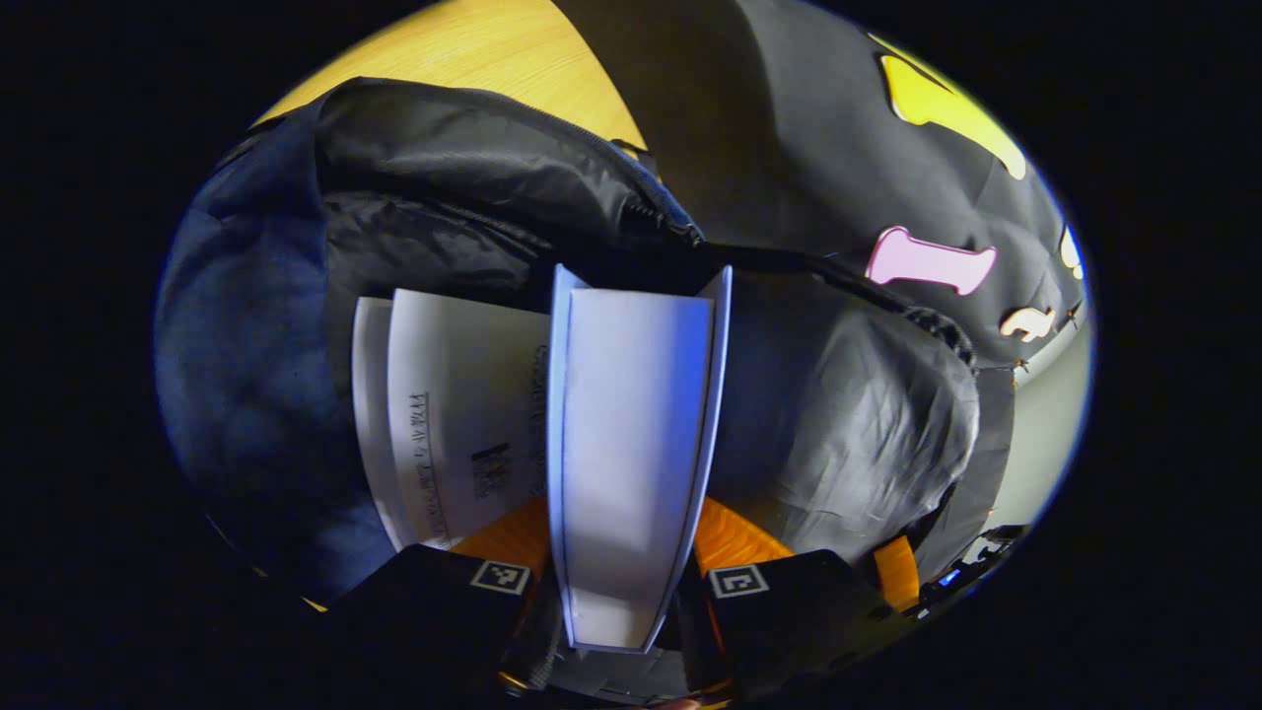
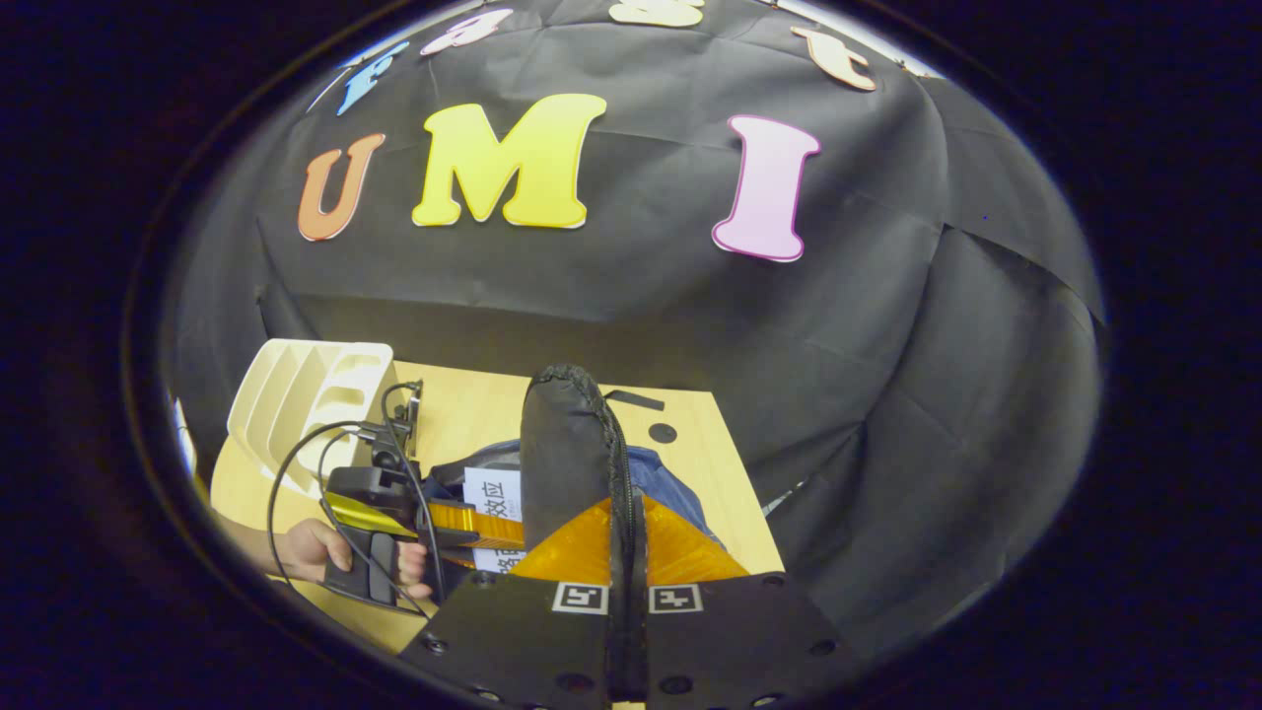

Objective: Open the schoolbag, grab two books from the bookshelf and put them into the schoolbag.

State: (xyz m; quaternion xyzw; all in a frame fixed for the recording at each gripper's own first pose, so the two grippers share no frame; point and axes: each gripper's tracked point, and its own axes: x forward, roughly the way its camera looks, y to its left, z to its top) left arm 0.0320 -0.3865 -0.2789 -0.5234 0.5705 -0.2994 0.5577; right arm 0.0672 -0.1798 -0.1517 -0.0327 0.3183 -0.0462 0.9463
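In the left gripper view a book [image 1: 631, 414] with a blue cover shows its white page edge, and my left gripper [image 1: 623, 584] is shut on it, pointing it into the open mouth of the dark blue and black schoolbag [image 1: 848, 414]. A second book [image 1: 454, 414] with a white printed cover lies inside the bag, just to its left. In the right gripper view my right gripper [image 2: 627, 594] is shut on the bag's black zippered flap [image 2: 567, 444] and holds it upright. A hand carries the left gripper [image 2: 463, 528] at the lower left, beside the white book [image 2: 493, 493].
The bag lies on a wooden table [image 2: 690, 463]. A cream bookshelf rack [image 2: 296, 394] stands at the table's back left. Cables loop from the left gripper's handle. A black round mark [image 2: 663, 432] sits on the table behind the bag. The black booth wall rises close behind.
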